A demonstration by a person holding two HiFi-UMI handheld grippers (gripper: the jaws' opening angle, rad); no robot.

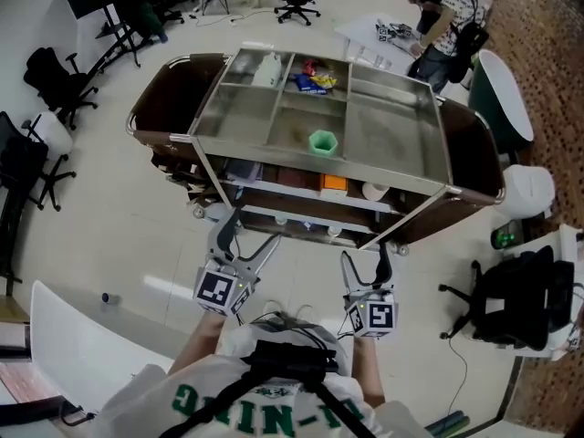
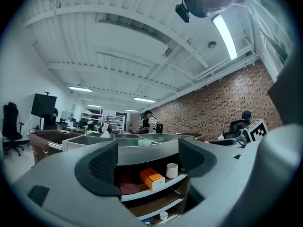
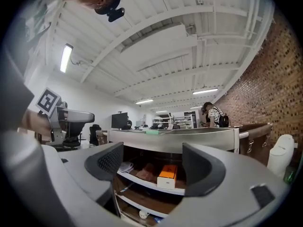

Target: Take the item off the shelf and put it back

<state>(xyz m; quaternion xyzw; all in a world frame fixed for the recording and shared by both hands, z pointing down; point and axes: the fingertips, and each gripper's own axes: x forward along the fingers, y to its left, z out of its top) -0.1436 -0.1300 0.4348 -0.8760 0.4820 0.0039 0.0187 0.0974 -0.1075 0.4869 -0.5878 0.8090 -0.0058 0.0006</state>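
A steel cart (image 1: 401,135) with a divided top tray stands ahead of me. On its upper shelf (image 1: 274,190) lies an orange box (image 1: 333,183) beside a white cup (image 1: 372,191). My left gripper (image 1: 255,226) is open and empty, a short way in front of the shelf. It frames the orange box (image 2: 151,178) and the white cup (image 2: 172,170) between its jaws (image 2: 147,157). To its right, my right gripper (image 1: 366,252) is open and empty too. The orange box (image 3: 166,176) shows in its gap (image 3: 152,162).
A green cup (image 1: 323,141) and small packets (image 1: 313,81) sit in the top tray. A lower shelf (image 3: 142,197) holds small items. Office chairs (image 1: 55,80), a white bin (image 1: 527,190) and a black bag (image 1: 520,299) surround the cart. A person (image 1: 452,21) stands behind it.
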